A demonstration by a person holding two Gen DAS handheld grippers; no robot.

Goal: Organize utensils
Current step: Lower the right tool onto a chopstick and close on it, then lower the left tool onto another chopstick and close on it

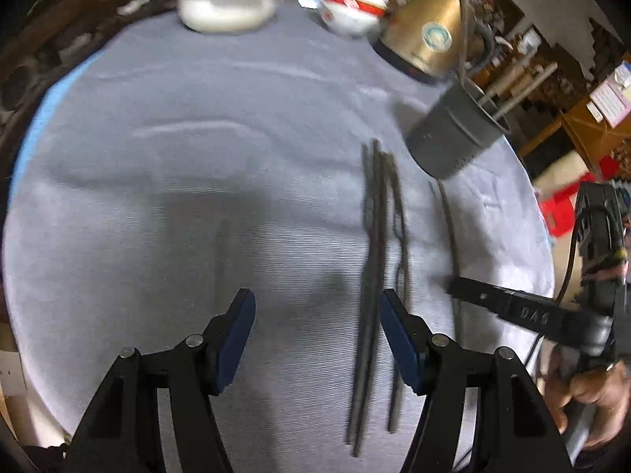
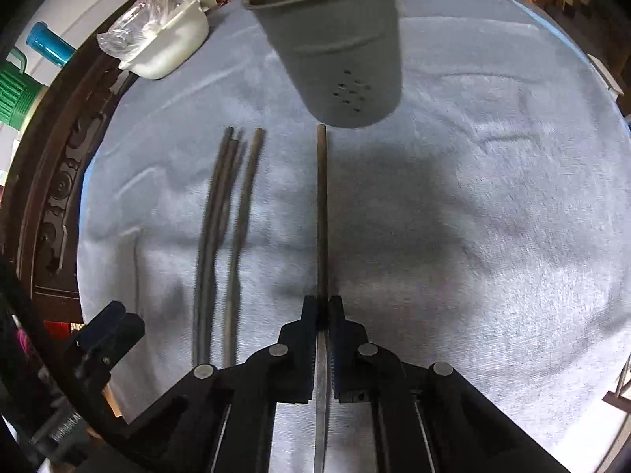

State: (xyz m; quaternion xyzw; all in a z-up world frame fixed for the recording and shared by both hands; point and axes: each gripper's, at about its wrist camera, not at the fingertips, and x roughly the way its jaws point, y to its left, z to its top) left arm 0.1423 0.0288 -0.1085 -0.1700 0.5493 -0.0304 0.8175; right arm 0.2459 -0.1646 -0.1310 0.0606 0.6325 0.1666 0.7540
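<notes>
Where the left view blurs, right claw (image 2: 323, 307) grips chopstick (image 2: 322, 205).

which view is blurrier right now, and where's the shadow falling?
Left wrist: heavy motion smear on the loose chopsticks and grey holder. Right wrist: sharper; the chopstick in the right claw reads crisp, a broad soft shadow on the cloth just right of it. Fisheye bends both edges.

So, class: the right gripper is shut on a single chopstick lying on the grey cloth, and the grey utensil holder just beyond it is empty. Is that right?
Not quite. The right gripper is shut on the single chopstick on the grey cloth, but the grey utensil holder is not empty: the right wrist view shows sticks already standing in it.
</notes>
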